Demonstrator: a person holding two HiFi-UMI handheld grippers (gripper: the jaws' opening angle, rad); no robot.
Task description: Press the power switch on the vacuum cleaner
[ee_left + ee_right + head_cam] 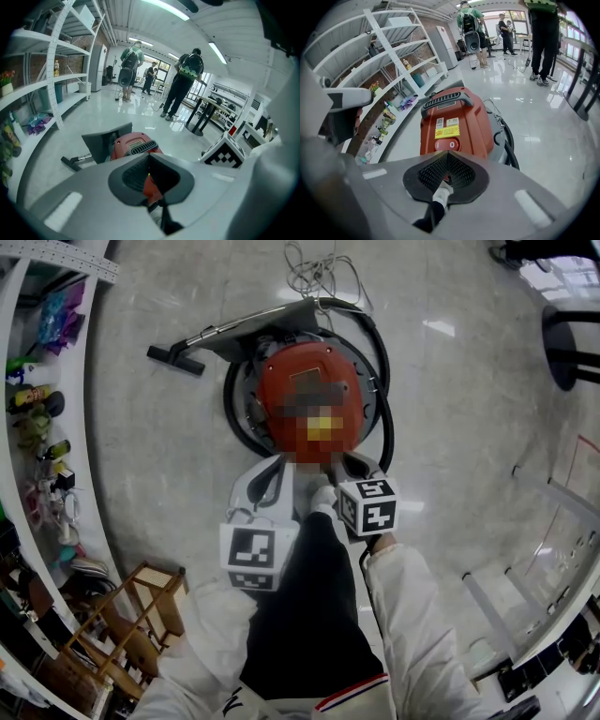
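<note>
While the right gripper (447, 165) hangs low over the machine with its jaws pressed together and nothing between them, the red oval rocker power switch (451, 144) lies directly ahead of its tips. It looks just short of contact, though touch cannot be confirmed. The switch sits on the near end of the red hard-shelled canister vacuum cleaner (464, 117), just this side of a yellow warning label (447, 131). A black ribbed carrying handle (446, 101) lies farther ahead.

The left gripper (150, 161) is likewise closed and empty, with the canister ahead of and below it, clearly farther off.

Assessment:
- **Body:** it appears rigid and heavy enough to stay put under a push, though a canister of this kind may roll.
- **Switch:** it is likely stiff and smooth, so the tips could slide off it.
- **Hold:** no grasp is called for. The closed tips should bear squarely on one half of the rocker. Which half stands proud cannot be told.
</note>
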